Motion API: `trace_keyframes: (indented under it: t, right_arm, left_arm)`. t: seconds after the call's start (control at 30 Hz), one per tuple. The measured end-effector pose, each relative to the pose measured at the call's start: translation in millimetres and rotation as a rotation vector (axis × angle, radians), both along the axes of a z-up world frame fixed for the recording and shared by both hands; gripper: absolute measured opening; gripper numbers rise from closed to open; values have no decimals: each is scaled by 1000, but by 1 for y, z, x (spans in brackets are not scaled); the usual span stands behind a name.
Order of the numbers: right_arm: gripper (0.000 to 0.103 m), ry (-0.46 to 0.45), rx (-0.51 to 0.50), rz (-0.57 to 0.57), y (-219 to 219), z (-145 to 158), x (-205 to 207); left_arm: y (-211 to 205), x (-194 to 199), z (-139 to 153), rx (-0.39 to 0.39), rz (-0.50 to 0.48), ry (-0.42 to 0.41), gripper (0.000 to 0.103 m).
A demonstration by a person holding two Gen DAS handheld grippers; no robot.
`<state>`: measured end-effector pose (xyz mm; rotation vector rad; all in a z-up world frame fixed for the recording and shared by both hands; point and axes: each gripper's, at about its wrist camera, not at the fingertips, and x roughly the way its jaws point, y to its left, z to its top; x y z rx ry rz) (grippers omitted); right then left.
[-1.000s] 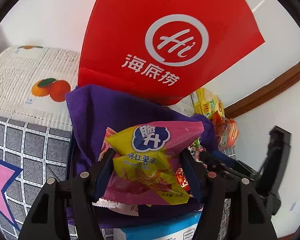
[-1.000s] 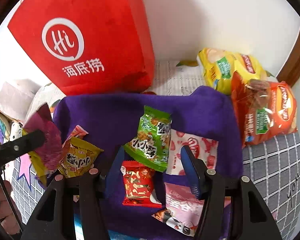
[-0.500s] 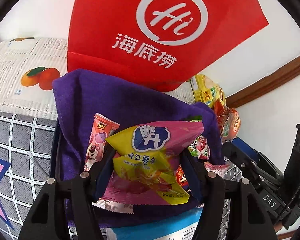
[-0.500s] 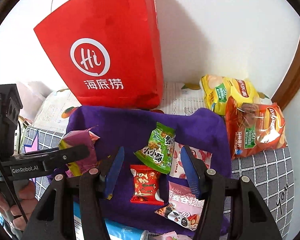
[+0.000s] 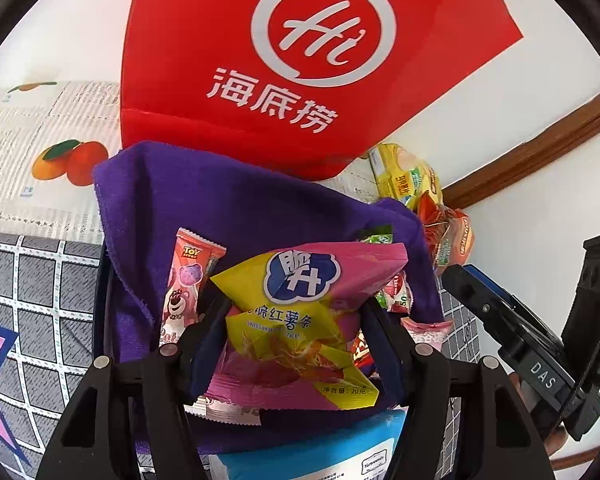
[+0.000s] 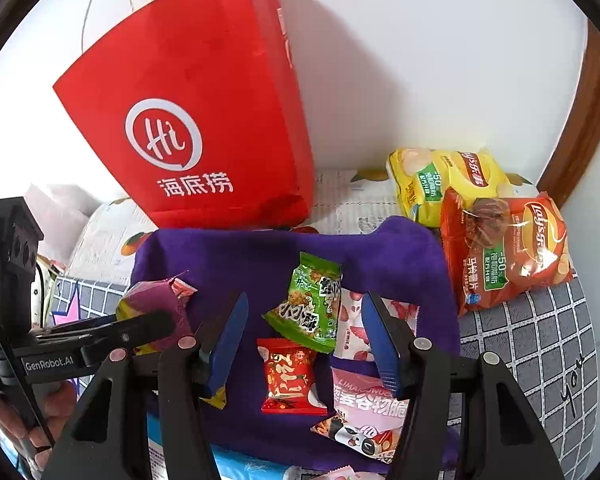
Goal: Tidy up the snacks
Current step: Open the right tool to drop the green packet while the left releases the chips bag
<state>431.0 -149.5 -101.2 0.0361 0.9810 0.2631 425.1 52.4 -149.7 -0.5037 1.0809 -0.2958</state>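
My left gripper (image 5: 296,332) is shut on a pink and yellow sweet potato snack bag (image 5: 304,320) and holds it above the purple cloth (image 5: 220,208); the held bag also shows in the right wrist view (image 6: 156,308). A red paper bag (image 5: 300,60) stands behind the cloth against the wall. My right gripper (image 6: 300,340) is open and empty above the cloth, over a green snack packet (image 6: 308,308) and a red snack packet (image 6: 292,376). A pink Toy Story packet (image 5: 184,284) lies on the cloth left of the held bag.
Yellow (image 6: 444,180) and orange (image 6: 508,240) Lay's chip bags lie at the right by the wall. Pink packets (image 6: 368,404) lie on the cloth's right front. A blue pack (image 5: 308,452) sits at the cloth's near edge. Grey checked fabric (image 6: 532,340) surrounds the cloth.
Both grippers have drawn back and up, so more of the red bag and cloth shows. The left gripper still holds the sweet potato bag. The Toy Story packet has come into view.
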Motion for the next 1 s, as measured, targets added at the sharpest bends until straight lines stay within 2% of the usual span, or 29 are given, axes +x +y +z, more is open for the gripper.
trace_keyframes:
  t: [0.23, 0.3, 0.4, 0.67, 1.0]
  right_arm:
    - [59, -57, -32, 1, 3, 6, -5]
    - [59, -48, -23, 20, 4, 8, -6]
    - [59, -31, -1, 43, 5, 9, -6]
    - [59, -37, -16, 37, 0, 14, -7]
    - [59, -80, -8, 55, 2, 28, -14]
  left_arm:
    - [5, 1, 3, -15, -28, -14, 64]
    - [8, 1, 4, -33, -25, -15, 65]
    - [14, -1, 8, -74, -29, -28, 71]
    - [33, -13, 29, -109, -39, -83, 72]
    - [37, -26, 50, -78, -64, -128, 72]
